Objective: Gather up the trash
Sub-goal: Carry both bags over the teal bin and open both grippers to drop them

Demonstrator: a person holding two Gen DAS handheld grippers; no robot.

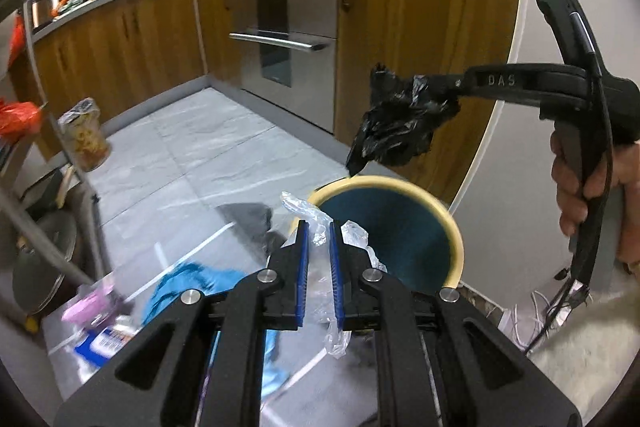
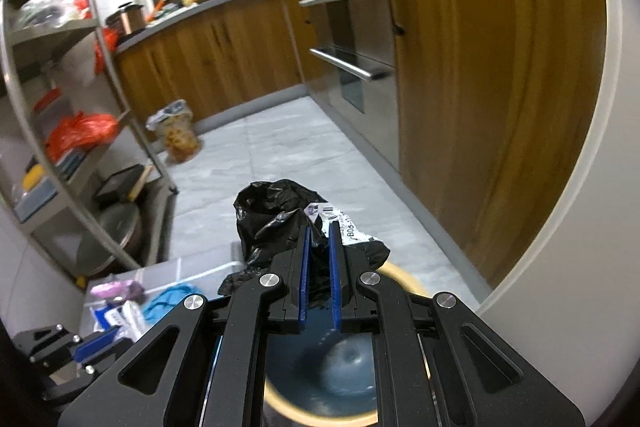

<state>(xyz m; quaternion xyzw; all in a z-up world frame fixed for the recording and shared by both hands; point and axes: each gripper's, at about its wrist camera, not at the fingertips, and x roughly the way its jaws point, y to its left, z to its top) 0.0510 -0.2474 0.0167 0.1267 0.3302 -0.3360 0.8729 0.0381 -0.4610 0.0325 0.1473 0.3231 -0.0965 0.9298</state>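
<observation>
left gripper (image 1: 319, 227) clamped on clear plastic wrap (image 1: 320, 227); right gripper (image 2: 319, 231) clamped on crumpled black bag (image 2: 276, 215). bin (image 1: 452, 223) sits just beyond and below both fingertips. advise centring each load over the rim before release.

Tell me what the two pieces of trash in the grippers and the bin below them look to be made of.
Clear wrapper in the left gripper: thin transparent plastic film, glossy, crinkled.
Black bag in the right gripper: thin opaque plastic, shiny creases; a white printed label sticks to it, probably paper.
Bin: likely smooth rigid plastic, cream rim, dark teal inside; material not certain.
</observation>
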